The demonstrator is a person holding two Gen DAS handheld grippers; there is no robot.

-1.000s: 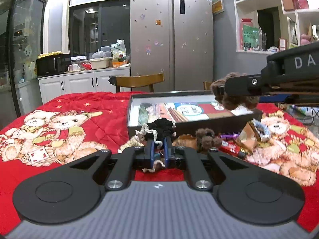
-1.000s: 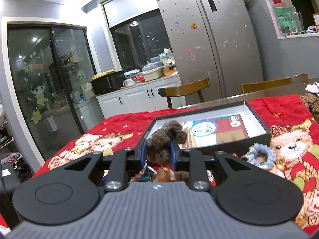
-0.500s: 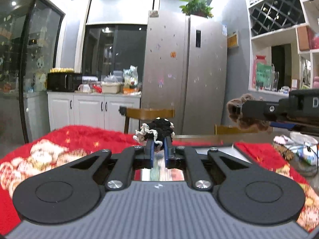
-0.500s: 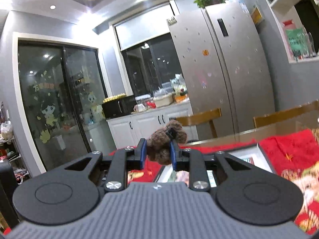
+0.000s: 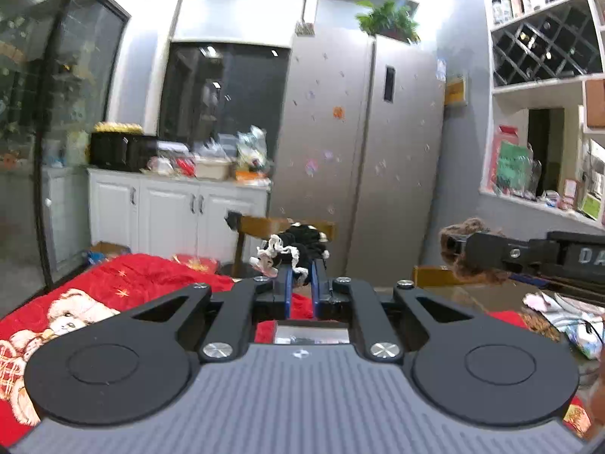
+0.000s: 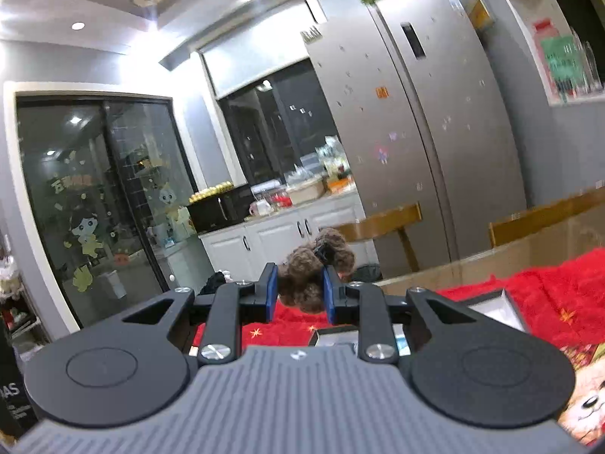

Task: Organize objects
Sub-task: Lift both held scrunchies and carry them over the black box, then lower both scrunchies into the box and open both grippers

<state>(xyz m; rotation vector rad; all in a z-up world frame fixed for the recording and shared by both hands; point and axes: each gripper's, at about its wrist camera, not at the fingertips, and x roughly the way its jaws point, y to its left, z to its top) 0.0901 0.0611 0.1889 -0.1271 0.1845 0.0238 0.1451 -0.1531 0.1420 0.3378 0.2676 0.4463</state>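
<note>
Between the blue-padded fingers of the left gripper [image 5: 301, 283], a black knitted hair tie with white crocheted trim [image 5: 293, 251] is pinched tight. A second ago this tie lay among clutter in front of the box; now it rides high above the red bear-print cloth [image 5: 124, 289], so the pick is done and the carry is under way. Its long axis runs across the fingers, roughly level, with the white trim trailing out to the left. Beside it, the right gripper [image 6: 300, 295] clamps a fluffy brown plush hair tie [image 6: 312, 274], likewise raised from its earlier height near the box; this bundle is roundish, slightly taller than wide, with no clear pointing end. Below, only a corner of the shallow dark-walled box [image 6: 508, 302] shows. Both ties probably go there next. Beyond stand a wooden chair [image 6: 382, 221] and a steel double-door refrigerator [image 6: 408, 143].
</note>
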